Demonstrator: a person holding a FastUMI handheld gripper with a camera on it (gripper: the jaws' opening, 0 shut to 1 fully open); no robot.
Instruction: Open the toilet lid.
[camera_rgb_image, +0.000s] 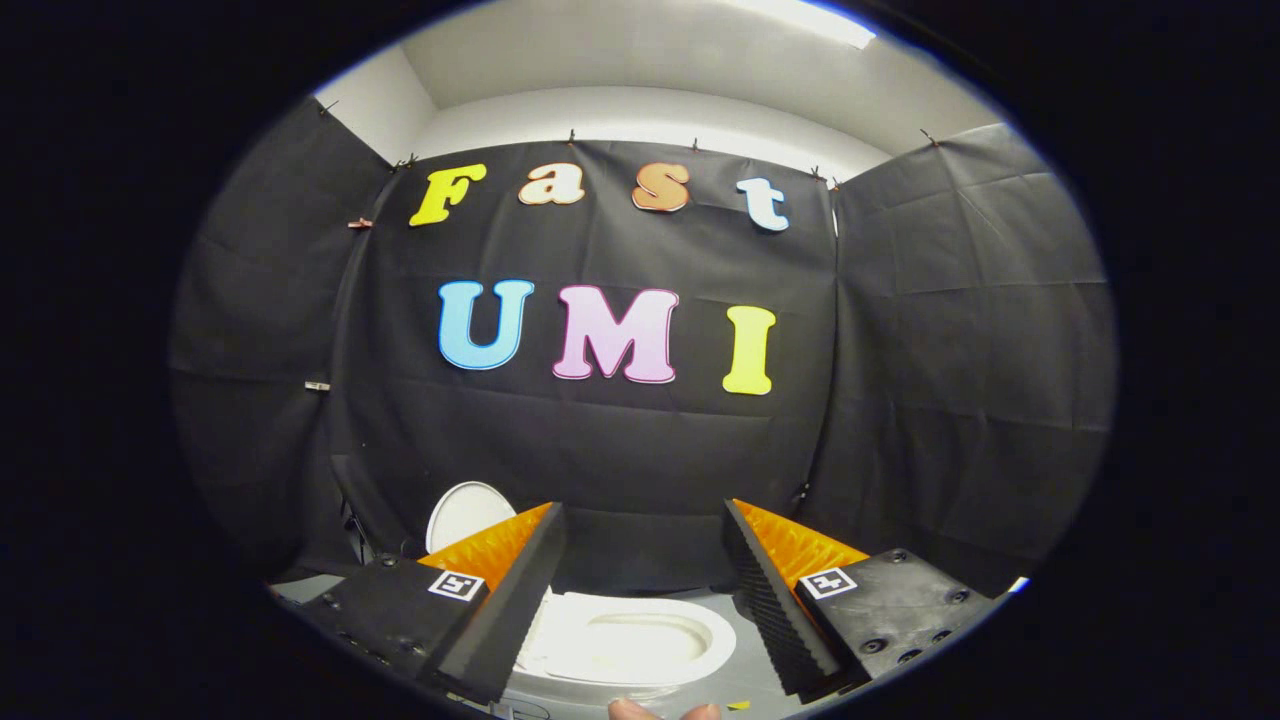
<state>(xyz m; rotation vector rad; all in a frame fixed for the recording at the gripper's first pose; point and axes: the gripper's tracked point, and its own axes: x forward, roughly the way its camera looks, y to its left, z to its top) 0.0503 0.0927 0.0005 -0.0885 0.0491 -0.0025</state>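
Fingers (560, 560) apart (empty) above toilet (630, 645).

Gripper (645, 520) jaws wide apart, seemingly empty

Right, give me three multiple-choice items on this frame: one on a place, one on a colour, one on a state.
1. Where does the toilet bowl lie?
A. In the gap between the two fingers of the gripper, below them
B. Wholly off to the outer side of one finger
C. Inside a sink

2. What colour is the lid?
A. Black
B. White
C. Yellow

3. How do the gripper's fingers stand?
A. Shut on the lid
B. Shut with nothing between them
C. Apart, holding nothing

Answers:
1. A: the bowl's white rim shows in the gap between the fingers.
2. B: the oval lid, standing raised beyond one finger, is white.
3. C: a wide gap parts the fingers and neither touches the lid or the bowl.
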